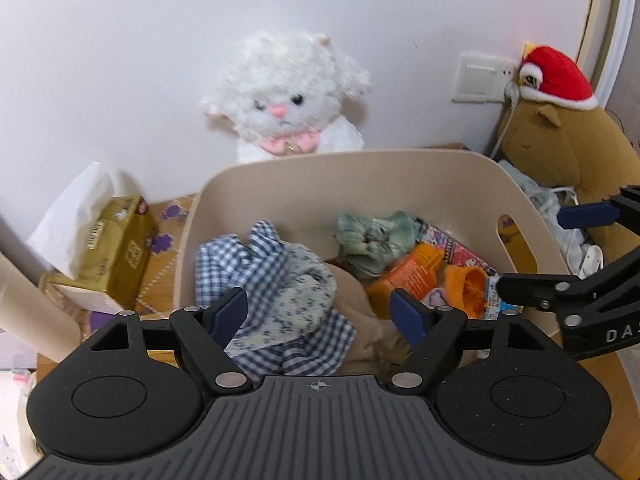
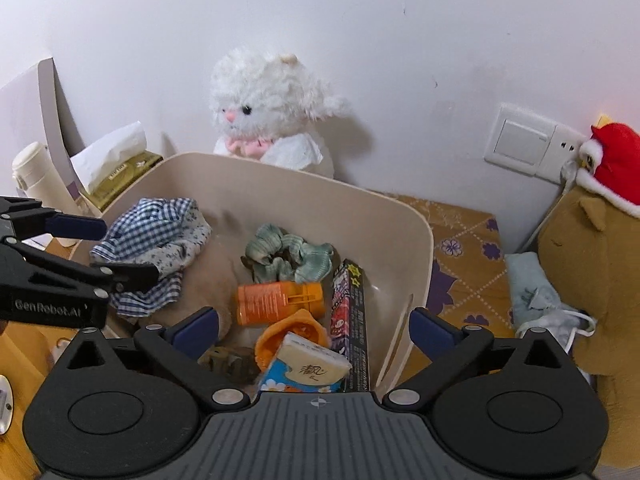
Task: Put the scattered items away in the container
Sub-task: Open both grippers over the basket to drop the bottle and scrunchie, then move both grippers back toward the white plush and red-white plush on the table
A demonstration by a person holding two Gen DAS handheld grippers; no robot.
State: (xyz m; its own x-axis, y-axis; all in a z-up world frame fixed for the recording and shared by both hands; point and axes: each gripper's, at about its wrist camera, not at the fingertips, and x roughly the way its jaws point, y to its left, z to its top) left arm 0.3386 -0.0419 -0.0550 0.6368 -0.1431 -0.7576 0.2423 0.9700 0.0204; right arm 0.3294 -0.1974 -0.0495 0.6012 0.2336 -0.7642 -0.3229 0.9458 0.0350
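A yellow patterned cloth (image 2: 464, 240) covers the surface against a plain white wall (image 2: 360, 40), where a fluffy white plush (image 1: 284, 96) sits behind my beige plastic container (image 1: 360, 176). My left gripper (image 1: 320, 316) hangs spread wide over the crumpled blue checked cloth (image 1: 256, 256), its pads clear of it. My right gripper (image 2: 316, 330) gapes wide too, holding nothing, above the orange bottle (image 2: 276, 300), ribbed green scrunchie (image 2: 288, 252) and flat tissue pack (image 2: 308, 368). All of these lie inside the container. A brown plush (image 2: 592, 272) slumps far right.
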